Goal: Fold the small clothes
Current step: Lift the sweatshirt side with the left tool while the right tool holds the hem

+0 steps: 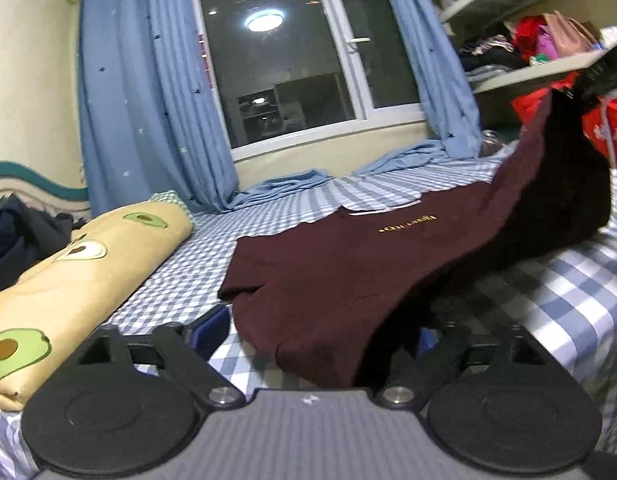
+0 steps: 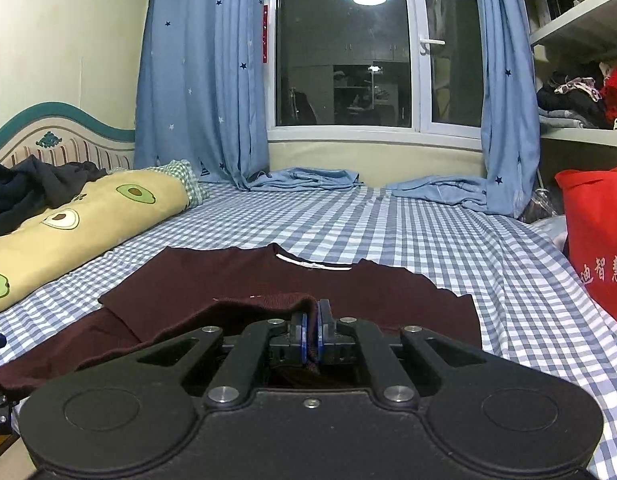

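A maroon shirt [image 1: 328, 260] with gold lettering and a white neck label lies on the blue-checked bed sheet [image 1: 212, 256]. My left gripper [image 1: 318, 332] stands open, its blue pads [image 1: 212, 328] wide apart. The shirt's near edge lies loose between the pads, which do not press it. The shirt's right side rises in a dark fold towards my right gripper [image 1: 600, 76], a blurred black shape at the top right. In the right wrist view my right gripper [image 2: 312, 322] is shut on a bunched edge of the maroon shirt [image 2: 268, 284], held above the rest of the cloth.
A rolled avocado-print quilt [image 2: 88, 220] lies along the left with dark clothes [image 2: 32, 188] piled on it. A red bag [image 2: 596, 248] stands at the right bed edge. Blue curtains [image 2: 204, 80], a window and cluttered shelves [image 2: 580, 112] close off the far end.
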A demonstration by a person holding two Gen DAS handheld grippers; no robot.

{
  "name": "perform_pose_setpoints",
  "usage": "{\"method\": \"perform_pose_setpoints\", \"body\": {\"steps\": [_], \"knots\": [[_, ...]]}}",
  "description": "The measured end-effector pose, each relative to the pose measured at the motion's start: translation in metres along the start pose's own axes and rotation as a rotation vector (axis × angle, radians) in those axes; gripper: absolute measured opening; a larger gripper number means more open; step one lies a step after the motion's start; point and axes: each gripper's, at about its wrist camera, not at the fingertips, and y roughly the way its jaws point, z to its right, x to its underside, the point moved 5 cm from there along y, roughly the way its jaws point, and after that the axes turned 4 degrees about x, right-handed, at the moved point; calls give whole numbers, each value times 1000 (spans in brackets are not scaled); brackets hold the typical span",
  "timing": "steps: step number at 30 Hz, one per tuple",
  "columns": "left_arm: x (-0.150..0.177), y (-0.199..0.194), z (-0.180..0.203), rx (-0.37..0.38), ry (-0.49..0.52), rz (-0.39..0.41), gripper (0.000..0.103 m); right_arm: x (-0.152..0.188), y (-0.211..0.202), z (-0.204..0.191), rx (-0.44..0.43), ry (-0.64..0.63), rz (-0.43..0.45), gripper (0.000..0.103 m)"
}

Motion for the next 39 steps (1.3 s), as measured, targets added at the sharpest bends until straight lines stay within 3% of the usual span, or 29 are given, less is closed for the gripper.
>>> {"method": "perform_pose_setpoints", "body": {"steps": [3,9,13,18,25,29,31,33,36,39], "knots": [[9,1,8,-27,74,-25,102,-8,5,-5,-10,-20,0,4],[23,2,24,9,132,-74,102,-39,33,-24,-12,-78,-27,4],[27,4,41,23,238,-74,102,-52,59,-26,-18,-41,-63,4],[37,17,55,-41,373,-98,101,-55,76,-17,-28,31,-96,4],[37,27,56,-110,624,24,78,-48,71,-10,-23,7,-99,4],[48,30,64,-126,804,91,78,-48,66,-5,-27,11,-104,4],[54,32,71,-124,879,111,69,-47,66,-5,-30,13,-104,5],[55,36,76,-112,921,126,25,-47,64,-4,-34,14,-105,5],[35,34,68,-66,792,161,9,-43,54,-2,-48,13,-93,6],[3,28,43,-40,569,203,6,-36,36,4,-61,17,-85,7]]}}
